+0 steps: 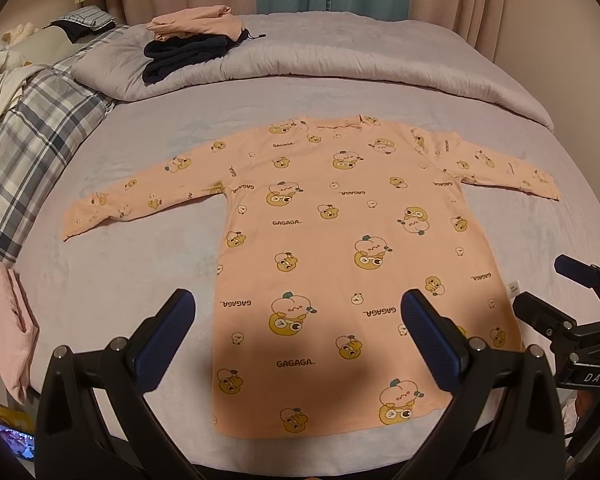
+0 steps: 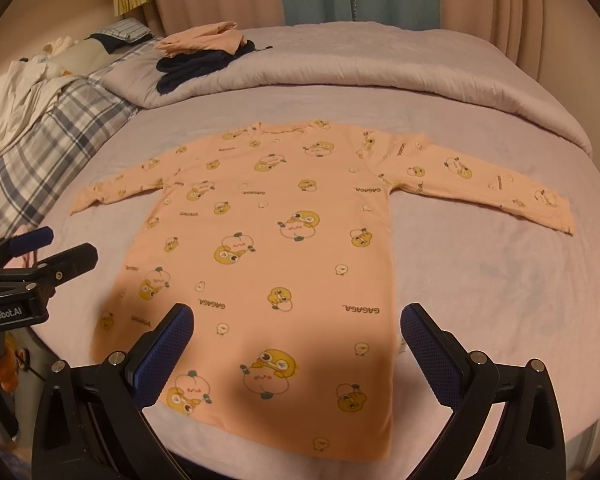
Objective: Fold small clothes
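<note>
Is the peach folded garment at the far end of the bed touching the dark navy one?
Touching. In the left wrist view the peach folded garment lies directly on top of the dark navy garment, overlapping it with no gap; the right wrist view shows the same stack.

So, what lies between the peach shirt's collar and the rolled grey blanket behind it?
Nothing: between the shirt collar and the grey blanket there is only bare lilac sheet. Both wrist views show this.

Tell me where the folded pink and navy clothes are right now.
The folded clothes stack sits on the rolled grey duvet at the bed's far left, beyond the shirt.
</note>
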Tool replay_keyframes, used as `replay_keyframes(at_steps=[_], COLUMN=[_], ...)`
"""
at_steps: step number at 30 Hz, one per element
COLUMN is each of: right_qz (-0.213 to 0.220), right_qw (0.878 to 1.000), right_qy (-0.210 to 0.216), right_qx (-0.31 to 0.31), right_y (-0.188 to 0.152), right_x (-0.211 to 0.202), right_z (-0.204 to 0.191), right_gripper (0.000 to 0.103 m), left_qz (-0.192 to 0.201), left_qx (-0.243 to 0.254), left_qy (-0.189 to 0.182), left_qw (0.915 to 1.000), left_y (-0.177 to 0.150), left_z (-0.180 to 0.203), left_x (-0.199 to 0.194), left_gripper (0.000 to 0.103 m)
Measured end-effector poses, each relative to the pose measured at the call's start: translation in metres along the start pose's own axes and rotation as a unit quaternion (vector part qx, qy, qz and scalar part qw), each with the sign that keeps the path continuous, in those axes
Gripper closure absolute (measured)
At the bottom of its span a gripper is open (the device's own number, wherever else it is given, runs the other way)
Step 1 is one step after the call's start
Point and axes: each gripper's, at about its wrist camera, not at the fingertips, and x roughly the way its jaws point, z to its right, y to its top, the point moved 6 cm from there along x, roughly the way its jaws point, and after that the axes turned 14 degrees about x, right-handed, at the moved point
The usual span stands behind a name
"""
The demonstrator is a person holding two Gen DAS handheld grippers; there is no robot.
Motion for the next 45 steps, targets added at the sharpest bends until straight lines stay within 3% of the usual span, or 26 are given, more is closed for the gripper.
replay_keyframes(at_steps=[45], right_qz=[0.003], right_qw=[1.000], right_qy=[0.001], right_qx=[-0.005], right_y=[0.0010], right_x=[-0.0050], right_z=[-0.0025], right_gripper=[0.001], left_qz=[0.004], left_qx=[0.011], left_qy=[0.013], left_qw=[0.9999], left_y=[-0.0004], left_z=[0.0017], left_x=[-0.0034], left_gripper=[0.000])
